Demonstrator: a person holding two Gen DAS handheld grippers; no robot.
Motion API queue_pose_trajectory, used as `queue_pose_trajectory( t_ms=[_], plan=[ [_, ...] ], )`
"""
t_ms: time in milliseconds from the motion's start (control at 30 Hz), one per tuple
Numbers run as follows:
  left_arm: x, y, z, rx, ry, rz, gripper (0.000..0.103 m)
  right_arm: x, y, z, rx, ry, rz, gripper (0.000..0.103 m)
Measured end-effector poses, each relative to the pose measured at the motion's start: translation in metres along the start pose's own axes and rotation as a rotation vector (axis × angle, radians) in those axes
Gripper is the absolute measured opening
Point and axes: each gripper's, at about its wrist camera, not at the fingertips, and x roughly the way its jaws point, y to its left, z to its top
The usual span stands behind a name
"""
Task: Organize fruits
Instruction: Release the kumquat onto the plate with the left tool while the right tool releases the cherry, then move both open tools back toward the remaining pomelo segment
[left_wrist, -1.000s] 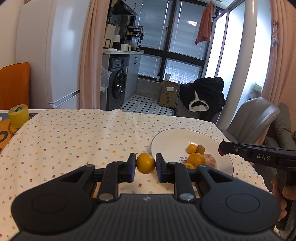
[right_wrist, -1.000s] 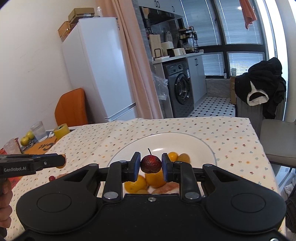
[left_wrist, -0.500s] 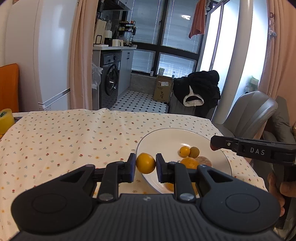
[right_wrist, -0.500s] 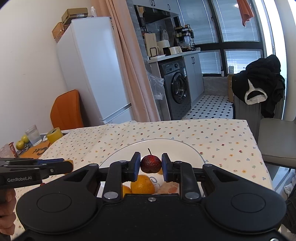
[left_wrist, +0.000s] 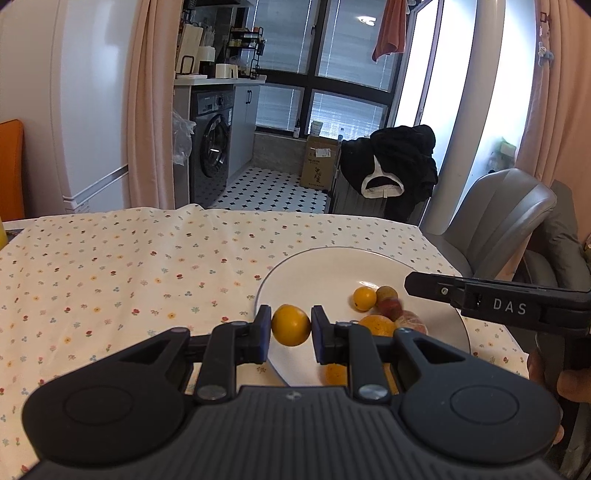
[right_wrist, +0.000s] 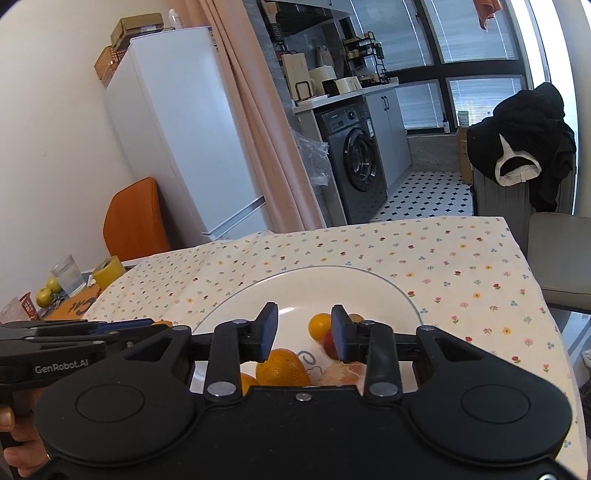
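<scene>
My left gripper (left_wrist: 291, 326) is shut on a yellow-orange fruit (left_wrist: 291, 325), held just over the near-left rim of the white plate (left_wrist: 325, 266). On the plate lie a small orange (left_wrist: 364, 298), a dark red fruit (left_wrist: 390, 308), a large orange (left_wrist: 376, 325) and a peeled mandarin (left_wrist: 412, 323). My right gripper (right_wrist: 303, 334) hangs open low over the plate (right_wrist: 314, 288), nothing between its fingers. The dark red fruit (right_wrist: 328, 343) rests on the plate, partly hidden behind the right finger (right_wrist: 340, 338).
The flowered tablecloth (left_wrist: 129, 266) covers the table. At its far left stand a yellow tape roll (right_wrist: 107, 271), a glass (right_wrist: 68, 275) and two green-yellow fruits (right_wrist: 44, 295). An orange chair (right_wrist: 135, 218) and a grey chair (left_wrist: 498, 221) flank the table.
My right gripper has opened and the dark red fruit it held now lies on the plate. My left gripper has carried the yellow-orange fruit to the right, to the plate's rim.
</scene>
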Motion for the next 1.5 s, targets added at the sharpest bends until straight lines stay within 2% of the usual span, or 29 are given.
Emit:
queue_pose_trajectory(
  t_ms=[167, 200, 367, 467, 533, 600, 1033, 1233, 1500],
  plan=[
    [0.006, -0.003, 0.001, -0.024, 0.010, -0.040, 0.022, -0.004, -0.010, -0.001, 0.034, -0.004, -0.011, 0.033],
    [0.007, -0.003, 0.001, -0.035, 0.010, -0.046, 0.026, -0.004, -0.012, -0.001, 0.039, -0.004, -0.013, 0.034],
    [0.006, 0.002, 0.000, -0.060, 0.022, -0.043, 0.030, -0.007, -0.014, -0.005, 0.047, -0.003, -0.016, 0.037],
    [0.000, 0.006, 0.000, -0.068, 0.012, -0.032, 0.039, -0.008, -0.014, -0.006, 0.051, -0.004, -0.015, 0.039],
    [-0.006, 0.009, -0.001, -0.070, -0.002, -0.026, 0.050, -0.008, -0.013, -0.007, 0.052, -0.004, -0.014, 0.039],
    [-0.012, 0.012, -0.001, -0.071, -0.017, -0.016, 0.056, -0.009, -0.011, -0.008, 0.049, -0.004, -0.012, 0.042],
    [-0.045, 0.042, -0.011, -0.097, -0.062, 0.088, 0.087, -0.018, 0.016, -0.011, 0.013, -0.010, 0.009, 0.053],
    [-0.062, 0.057, -0.018, -0.110, -0.079, 0.128, 0.091, -0.021, 0.032, -0.013, -0.010, -0.014, 0.022, 0.060],
    [-0.085, 0.077, -0.028, -0.139, -0.092, 0.166, 0.092, -0.025, 0.055, -0.014, -0.046, -0.017, 0.044, 0.075]
  ],
)
